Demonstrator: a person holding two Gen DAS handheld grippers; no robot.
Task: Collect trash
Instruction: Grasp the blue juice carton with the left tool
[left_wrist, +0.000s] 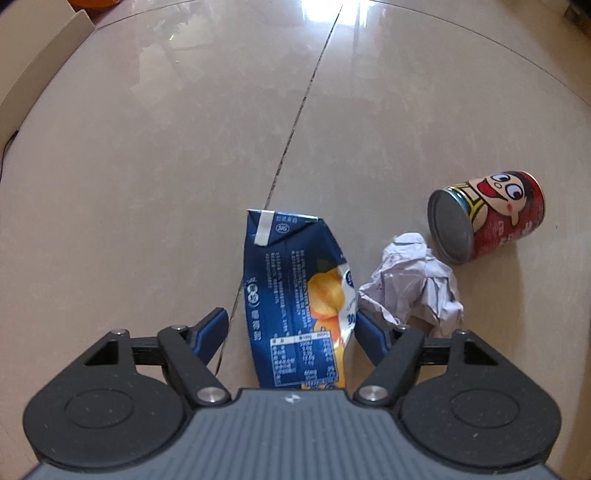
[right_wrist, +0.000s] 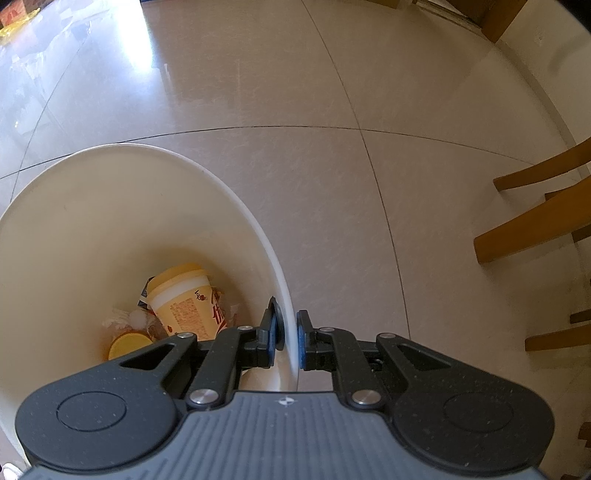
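Blue carton, crumpled flat on the tiled floor, lies between the half-open jaws of the left gripper, seemingly not yet pinched. Paper wad and red can wait beside it. Right gripper is clamped on the rim of the white bin, which already holds a yellow cup.

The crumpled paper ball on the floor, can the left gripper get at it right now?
Probably not directly. The left gripper straddles the blue juice carton, which fills the gap between its fingers. The crumpled paper ball lies just outside the right-hand finger, beside the red can; the carton would need clearing first.
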